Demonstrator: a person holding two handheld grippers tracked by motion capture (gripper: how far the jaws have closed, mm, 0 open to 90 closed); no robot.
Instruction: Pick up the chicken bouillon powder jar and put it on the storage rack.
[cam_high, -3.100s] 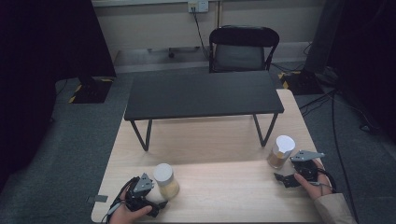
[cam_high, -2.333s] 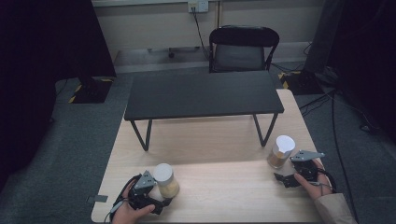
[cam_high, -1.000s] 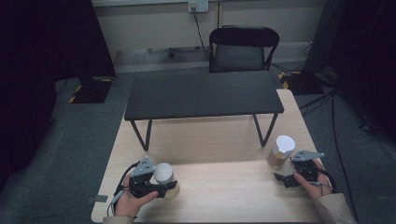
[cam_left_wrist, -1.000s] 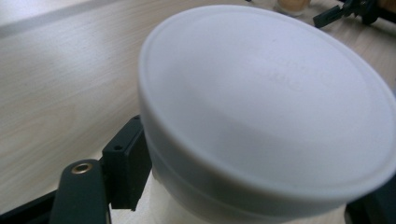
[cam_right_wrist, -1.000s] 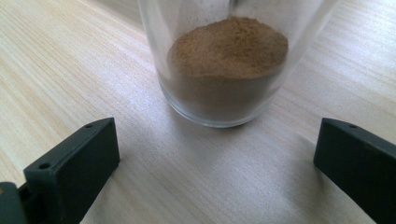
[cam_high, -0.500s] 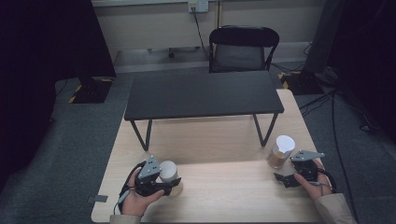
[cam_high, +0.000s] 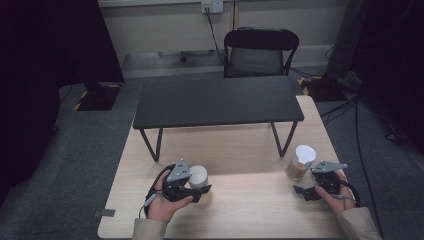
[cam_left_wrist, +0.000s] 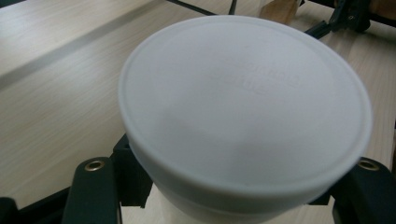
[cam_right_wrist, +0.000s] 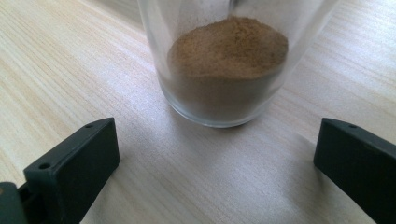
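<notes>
My left tongs (cam_high: 199, 190) pinching the white-lidded jar (cam_high: 198, 176) at desk (cam_high: 250, 210) front-left. Right tongs (cam_high: 306, 190) spread, jar of brown powder (cam_high: 300, 162) just ahead, untouched.

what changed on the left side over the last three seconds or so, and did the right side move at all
The left gripper swung from the left of the left jar to its near side and now holds it under the white lid. The right gripper and right jar stayed put.

Black bench (cam_high: 215, 102) on wooden table (cam_high: 250, 145); chair (cam_high: 260, 50) behind.
</notes>
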